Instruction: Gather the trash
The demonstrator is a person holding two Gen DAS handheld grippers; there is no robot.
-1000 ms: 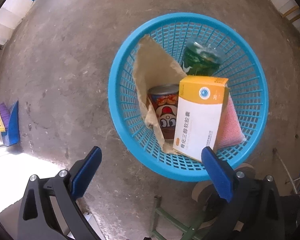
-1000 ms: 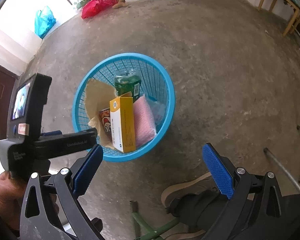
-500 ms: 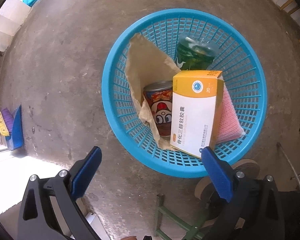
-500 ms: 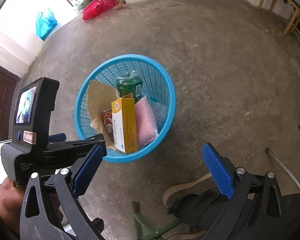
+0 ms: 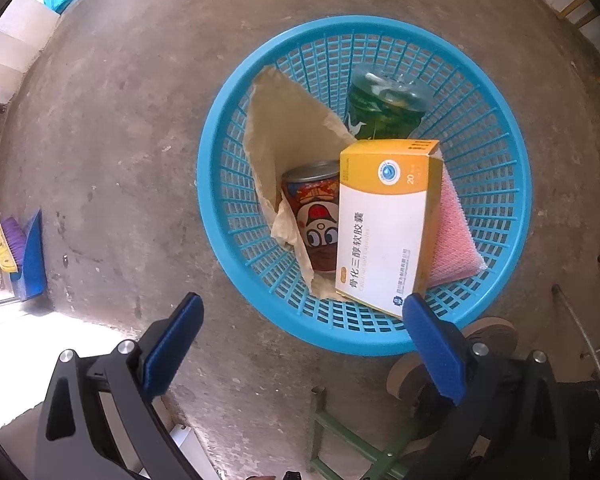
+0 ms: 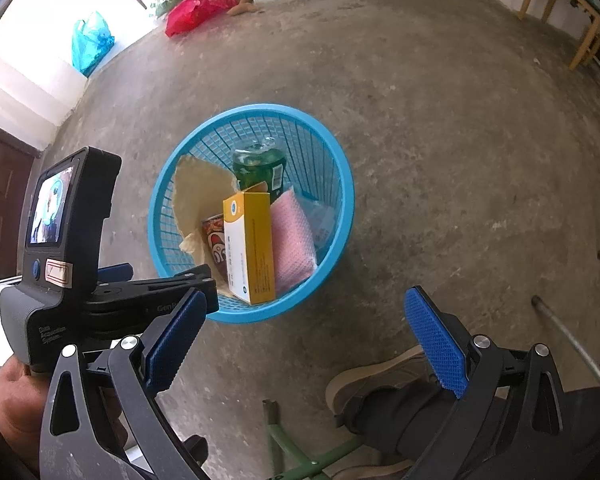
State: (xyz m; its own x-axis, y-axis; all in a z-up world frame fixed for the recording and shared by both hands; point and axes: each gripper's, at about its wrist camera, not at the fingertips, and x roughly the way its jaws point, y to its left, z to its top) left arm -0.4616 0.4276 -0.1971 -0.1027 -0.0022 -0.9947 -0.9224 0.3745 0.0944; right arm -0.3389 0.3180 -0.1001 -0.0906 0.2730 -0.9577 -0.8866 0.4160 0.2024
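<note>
Left gripper: spread wide, empty, over the basket's near rim.
Right gripper: released, empty, short of the basket.
Basket: on the floor; medicine box, cartoon can, brown paper, pink pad, probably a green can farthest.

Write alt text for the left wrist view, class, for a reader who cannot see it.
A blue plastic basket on a concrete floor holds a yellow-and-white box, a red cartoon can, a green can, brown paper and a pink pad. The open left tongs hover empty above its near rim.
</note>
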